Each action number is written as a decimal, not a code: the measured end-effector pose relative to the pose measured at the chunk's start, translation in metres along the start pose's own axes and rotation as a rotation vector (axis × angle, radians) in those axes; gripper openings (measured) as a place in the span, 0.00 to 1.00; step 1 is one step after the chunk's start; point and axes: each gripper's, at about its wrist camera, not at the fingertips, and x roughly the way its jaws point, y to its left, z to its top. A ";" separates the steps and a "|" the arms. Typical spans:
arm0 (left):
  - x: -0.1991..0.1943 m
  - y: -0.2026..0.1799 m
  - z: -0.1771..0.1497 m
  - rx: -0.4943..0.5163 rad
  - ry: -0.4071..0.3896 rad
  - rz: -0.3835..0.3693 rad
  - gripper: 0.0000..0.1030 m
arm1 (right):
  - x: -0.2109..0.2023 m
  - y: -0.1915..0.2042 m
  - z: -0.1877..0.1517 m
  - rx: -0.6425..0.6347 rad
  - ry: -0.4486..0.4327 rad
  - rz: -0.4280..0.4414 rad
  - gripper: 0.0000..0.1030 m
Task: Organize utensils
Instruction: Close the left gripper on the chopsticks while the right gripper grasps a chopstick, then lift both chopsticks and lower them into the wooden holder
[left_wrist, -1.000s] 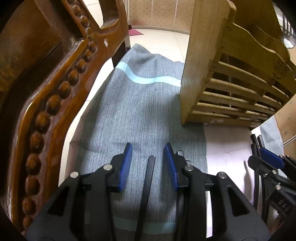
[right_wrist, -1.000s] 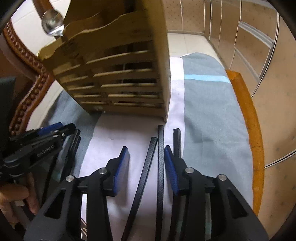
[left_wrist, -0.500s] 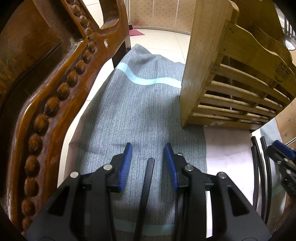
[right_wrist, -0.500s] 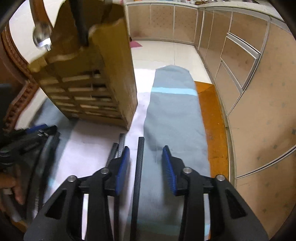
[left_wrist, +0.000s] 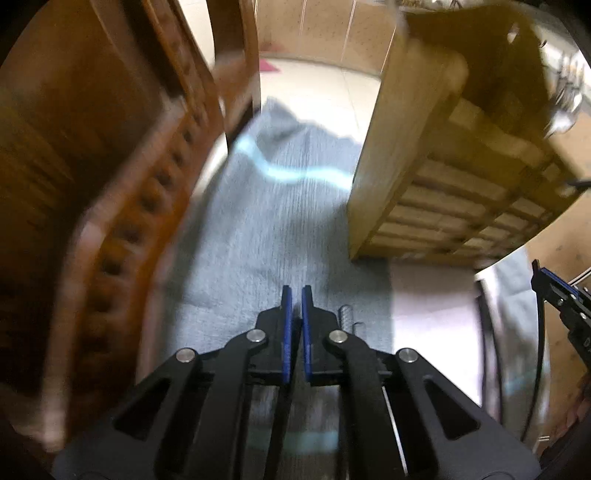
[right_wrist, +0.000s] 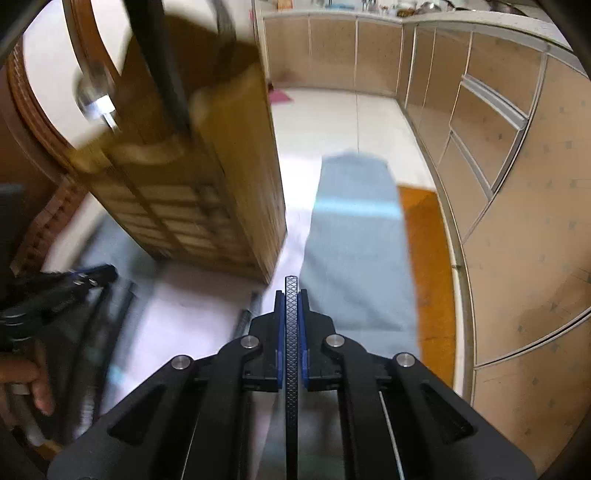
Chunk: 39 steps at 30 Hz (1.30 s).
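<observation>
My right gripper (right_wrist: 291, 292) is shut on a black textured chopstick (right_wrist: 291, 369), whose tip sticks out just past the blue pads. My left gripper (left_wrist: 296, 295) is shut too. A dark chopstick (left_wrist: 279, 424) runs down from between its pads, its tip hidden. The slatted wooden utensil holder (left_wrist: 443, 192) (right_wrist: 192, 192) stands ahead of both, with a spoon (right_wrist: 94, 98) and black chopsticks (right_wrist: 162, 74) upright in it. More black chopsticks (right_wrist: 110, 314) lie blurred on the cloth between the grippers. Each view shows the other gripper at its edge.
A carved wooden chair (left_wrist: 92, 221) rises close on the left. A grey cloth with a pale blue stripe (left_wrist: 266, 221) and a white sheet (left_wrist: 432, 317) cover the orange tabletop (right_wrist: 424, 258). Cabinets (right_wrist: 498, 147) line the right. A person's hand (right_wrist: 33, 384) is at the lower left.
Both grippers have gone from open to shut, each around a black chopstick that lay between its jaws. The right gripper shifted to the right, and both have risen from the cloth.
</observation>
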 end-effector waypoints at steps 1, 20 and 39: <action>-0.013 0.000 0.003 0.001 -0.022 -0.016 0.04 | -0.012 -0.002 0.002 0.007 -0.020 0.015 0.07; -0.119 -0.023 -0.027 0.191 0.008 -0.057 0.39 | -0.191 0.010 -0.040 0.016 -0.307 0.078 0.07; 0.024 0.006 -0.031 0.056 0.232 0.043 0.06 | -0.181 0.012 -0.035 0.012 -0.299 0.123 0.07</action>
